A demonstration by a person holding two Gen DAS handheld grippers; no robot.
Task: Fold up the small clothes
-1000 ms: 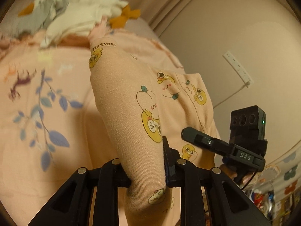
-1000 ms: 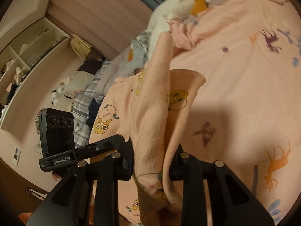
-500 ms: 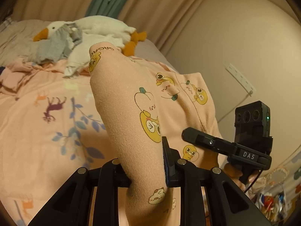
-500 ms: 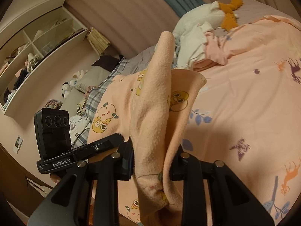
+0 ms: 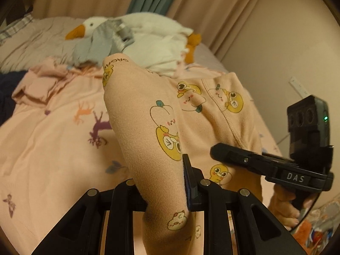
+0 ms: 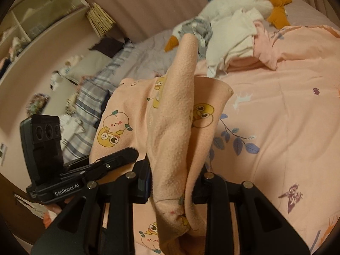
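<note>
Two grippers, one garment: left gripper [image 5: 165, 182] clamped on an edge of the small peach-pink knit garment printed with yellow cartoon ducks [image 5: 148, 127], right gripper [image 6: 170, 182] clamped on another bunched, fleecy-backed edge of the same piece [image 6: 176, 114]. Held up in the air between both tools, above the peach bedspread printed with leaves and animals [image 5: 53, 138], hanging slack and partly doubled over, not yet spread flat.

Judged as the lift-and-straighten step, ahead of any fold. Next move likely calling for pulling both held edges apart to take out the slack, then lowering the cloth flat onto a bare stretch of bedspread. Risk of the loose middle landing creased or bunched.

Further back on the bed: a white plush goose with orange beak and feet [image 5: 148, 31], a crumpled grey cloth [image 5: 102, 42] draped on it, a white garment [image 6: 233, 40] and a rumpled pink one [image 5: 42, 80]. All well apart from the held piece; nearer bedspread looking open enough for laying down.
</note>
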